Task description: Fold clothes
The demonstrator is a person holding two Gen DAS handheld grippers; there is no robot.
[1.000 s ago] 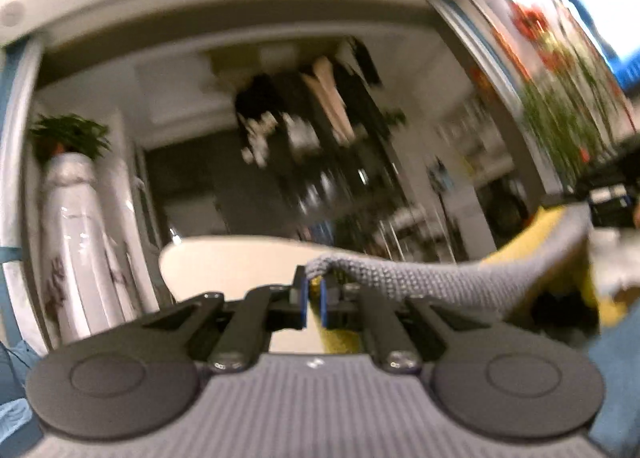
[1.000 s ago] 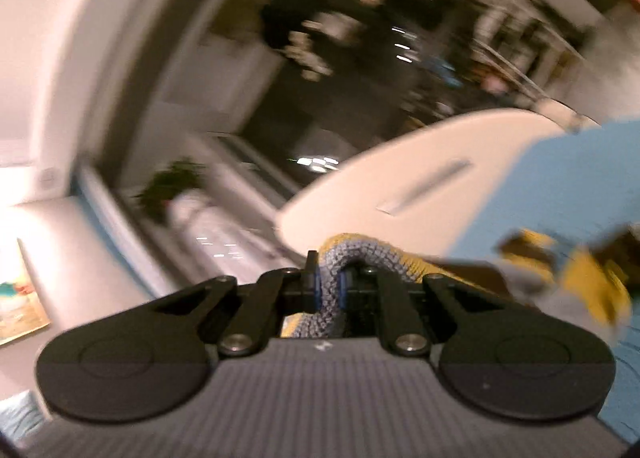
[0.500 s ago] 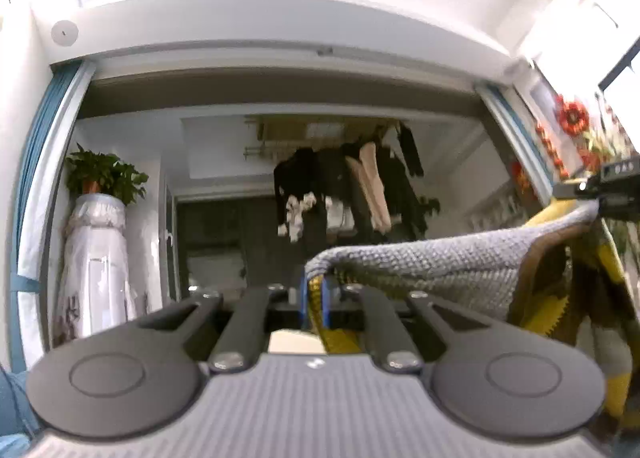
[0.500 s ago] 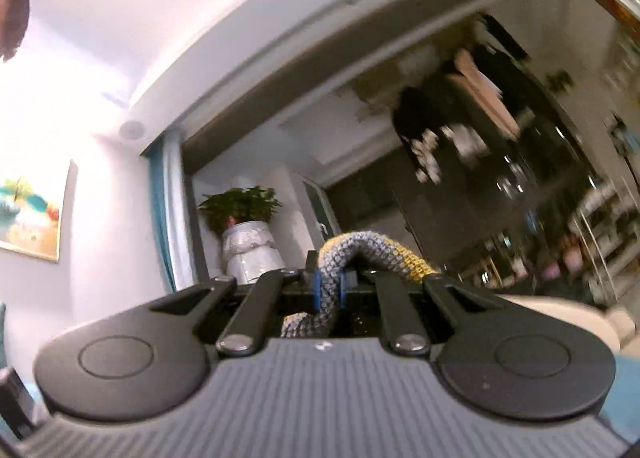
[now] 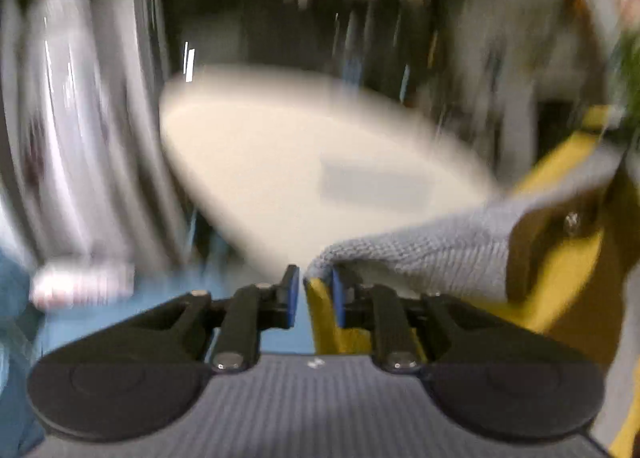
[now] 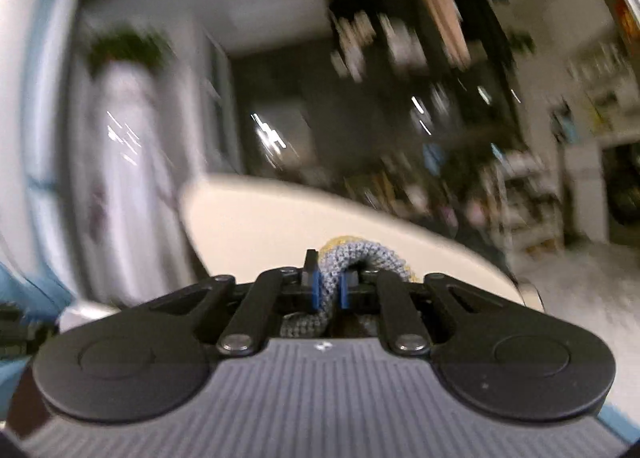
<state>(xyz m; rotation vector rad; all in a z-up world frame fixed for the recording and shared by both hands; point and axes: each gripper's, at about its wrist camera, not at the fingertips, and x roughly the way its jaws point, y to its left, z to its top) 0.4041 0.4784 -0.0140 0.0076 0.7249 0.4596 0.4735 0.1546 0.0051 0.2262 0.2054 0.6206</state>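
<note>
Both views are smeared with motion blur, so I go by what sits close to the lenses. My left gripper (image 5: 314, 298) has its jaws opening: there is a clear gap between the blue pads (image 5: 293, 295), and the knitted garment (image 5: 432, 254) lies in that gap against the right-hand pad only, with daylight on the other side, so nothing is pinched there now. From that corner the grey knit runs off to the right and upward, with yellow and dark brown panels below and behind it.

On my right gripper (image 6: 329, 290) the jaws are opening too, yet a rolled grey edge of the same garment (image 6: 360, 254) is between the pads and fills the space from one to the other, so the pads press on it. The roll arches up and over to the right, with a bit of yellow showing behind it.

Ahead of both grippers lies a pale, rounded desk (image 5: 256, 146), seen also from the right wrist (image 6: 256, 214). A tall white vase with a green plant (image 6: 120, 130) stands to the left. Dark clothes hang in the background (image 6: 420, 26), too blurred to make out further.
</note>
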